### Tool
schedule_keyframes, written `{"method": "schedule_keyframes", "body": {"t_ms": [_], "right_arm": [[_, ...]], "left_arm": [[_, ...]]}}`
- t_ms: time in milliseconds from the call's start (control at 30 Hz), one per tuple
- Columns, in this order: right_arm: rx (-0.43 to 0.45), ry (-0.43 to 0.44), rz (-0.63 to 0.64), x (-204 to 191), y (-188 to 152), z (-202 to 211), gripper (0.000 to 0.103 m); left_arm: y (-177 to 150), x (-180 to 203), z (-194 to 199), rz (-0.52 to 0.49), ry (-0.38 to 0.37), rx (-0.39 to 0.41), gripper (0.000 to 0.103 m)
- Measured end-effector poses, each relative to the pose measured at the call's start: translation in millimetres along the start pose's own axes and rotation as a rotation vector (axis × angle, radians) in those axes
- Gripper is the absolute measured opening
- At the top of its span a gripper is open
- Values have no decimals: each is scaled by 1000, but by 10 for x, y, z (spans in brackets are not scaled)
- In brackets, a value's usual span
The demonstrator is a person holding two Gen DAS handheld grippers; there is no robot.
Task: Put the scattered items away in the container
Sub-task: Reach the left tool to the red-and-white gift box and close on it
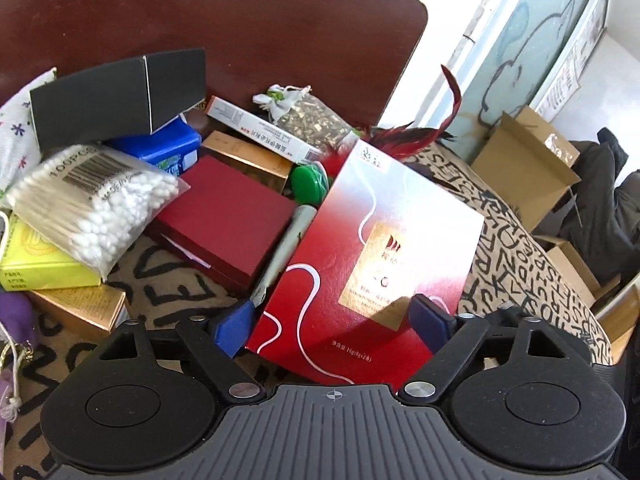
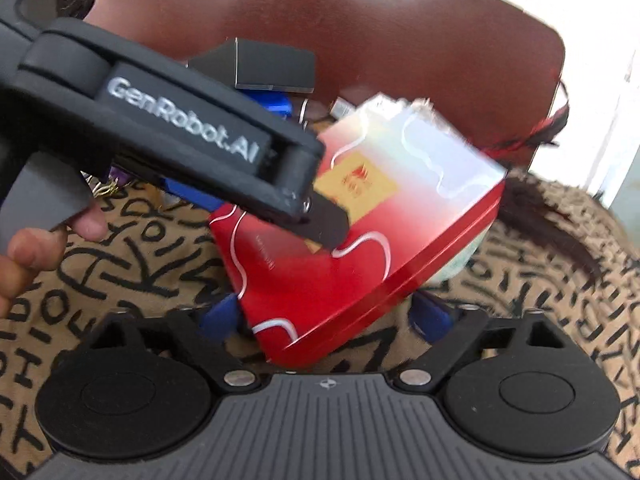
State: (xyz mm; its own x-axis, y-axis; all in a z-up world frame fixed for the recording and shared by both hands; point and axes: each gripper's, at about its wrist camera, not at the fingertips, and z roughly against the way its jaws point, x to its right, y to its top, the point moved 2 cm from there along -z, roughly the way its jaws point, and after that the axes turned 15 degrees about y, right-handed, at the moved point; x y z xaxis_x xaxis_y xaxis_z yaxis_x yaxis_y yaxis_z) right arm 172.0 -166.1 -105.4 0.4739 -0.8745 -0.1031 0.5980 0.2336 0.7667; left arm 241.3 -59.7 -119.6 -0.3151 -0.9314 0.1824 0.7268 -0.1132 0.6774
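Observation:
A large red-and-silver box [image 1: 372,264] with a gold label lies tilted between the wide-spread blue fingers of my left gripper [image 1: 332,330]. In the right wrist view the same box [image 2: 360,248] sits between the blue fingers of my right gripper [image 2: 326,320], which are also spread wide. The left gripper's black body [image 2: 180,136] reaches in from the upper left, one finger [image 2: 326,222] lying on the box top. Scattered items behind: a dark red box [image 1: 224,224], a bag of cotton swabs [image 1: 92,200], a black box [image 1: 116,100], a yellow box [image 1: 36,260].
Everything rests on a letter-patterned cloth [image 1: 520,248] on a brown chair [image 1: 240,20]. Also there: a blue pack [image 1: 168,148], a white-orange carton [image 1: 260,128], a green lid [image 1: 308,184], red feathers [image 1: 412,132], gold box [image 1: 84,308]. Cardboard boxes [image 1: 524,160] stand at right.

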Motion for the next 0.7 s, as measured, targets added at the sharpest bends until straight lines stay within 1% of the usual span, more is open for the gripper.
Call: {"method": "schedule_keyframes", "body": {"t_ms": [67, 167, 267, 367, 500, 600, 633, 667, 700], "right_arm": [[-3, 14, -38, 16, 0, 14, 77], [-3, 16, -33, -10, 25, 91, 73], [18, 41, -12, -98, 83, 255, 71], [22, 80, 13, -245, 98, 392, 70], [9, 153, 50, -560, 27, 550, 70], [-15, 236, 70, -792, -122, 670, 70], [-31, 260, 72, -840, -188, 690, 71], [-53, 275, 78, -891, -250, 703, 71], [-68, 278, 92, -933, -309, 709, 72]], "left_arm": [[-15, -3, 31, -2, 8, 7, 80], [-49, -1, 198, -3, 28, 28, 74], [-117, -44, 465, 24, 28, 62, 73], [-208, -95, 736, 60, 40, 75, 73], [-468, -215, 1135, 113, 66, 89, 73], [-742, -367, 1419, 180, 61, 57, 74], [-850, -414, 1491, 195, 50, 39, 80], [-948, -447, 1523, 201, 50, 25, 79], [-1046, -476, 1528, 202, 64, 8, 83]]}}
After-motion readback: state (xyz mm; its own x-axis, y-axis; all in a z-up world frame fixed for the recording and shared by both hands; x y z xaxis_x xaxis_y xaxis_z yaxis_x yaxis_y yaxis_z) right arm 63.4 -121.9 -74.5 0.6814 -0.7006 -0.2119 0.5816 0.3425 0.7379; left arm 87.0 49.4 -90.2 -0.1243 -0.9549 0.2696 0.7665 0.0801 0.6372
